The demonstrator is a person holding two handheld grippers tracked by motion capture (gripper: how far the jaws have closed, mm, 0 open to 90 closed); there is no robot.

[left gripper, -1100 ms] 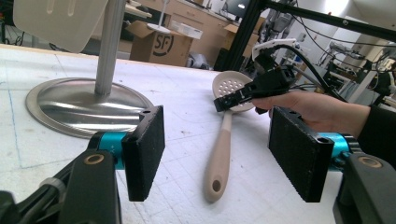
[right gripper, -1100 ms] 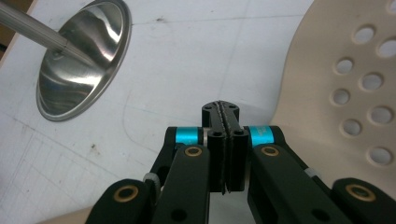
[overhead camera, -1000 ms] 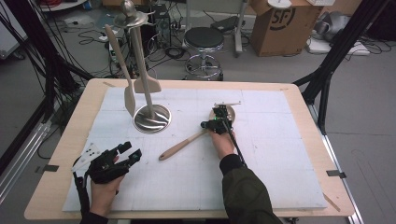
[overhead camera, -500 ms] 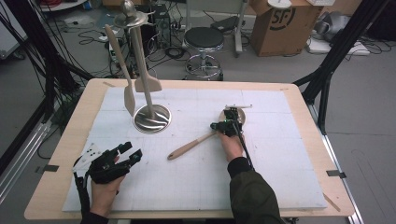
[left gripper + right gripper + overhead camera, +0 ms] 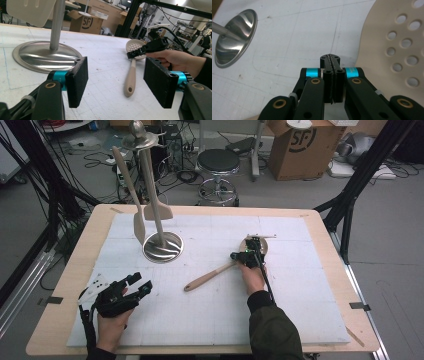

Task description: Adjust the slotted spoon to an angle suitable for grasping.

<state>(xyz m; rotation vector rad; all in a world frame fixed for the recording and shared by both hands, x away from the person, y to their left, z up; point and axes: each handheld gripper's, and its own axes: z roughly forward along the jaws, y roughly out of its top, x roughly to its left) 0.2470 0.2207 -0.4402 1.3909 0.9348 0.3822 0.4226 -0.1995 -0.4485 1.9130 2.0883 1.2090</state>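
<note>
Slotted spoon (image 5: 227,268) is lying flat on the tabletop (image 5: 310,285), handle running toward the near left, perforated bowl just beside the right tool (image 5: 248,255), whose jaws are sitting pressed together empty, while the left tool (image 5: 131,286) is resting well apart with jaws spread.

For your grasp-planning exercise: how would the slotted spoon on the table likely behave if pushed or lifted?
The slotted spoon looks rigid, so it probably won't flop. Its long thin handle suggests it would pivot when pushed near one end. Lifted there, the perforated bowl would likely dip.
</note>
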